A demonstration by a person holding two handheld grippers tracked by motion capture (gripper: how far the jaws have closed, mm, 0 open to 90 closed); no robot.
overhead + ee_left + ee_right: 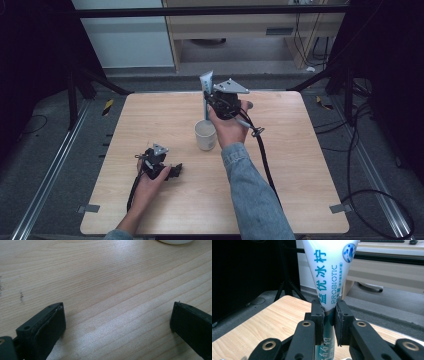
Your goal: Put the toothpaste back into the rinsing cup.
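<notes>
In the high view my right gripper [209, 101] is raised over the table's middle, shut on a white toothpaste tube [206, 81] with teal lettering. The tube stands upright, its flat crimped end up. Its lower end hangs just above a white cup [205, 135]. In the right gripper view both pads [318, 315] pinch the tube [329, 267] at its narrow part, at my right gripper [328, 313]. My left gripper [174, 171] lies low on the wooden table [150, 115] at the front left. It is open [117, 315], with bare wood between its jaws.
The cup's rim [175, 241] peeks in at the top edge of the left gripper view. Dark stands and cables [365, 150] surround the table on a grey floor. A light wooden cabinet [240, 25] stands beyond the far edge.
</notes>
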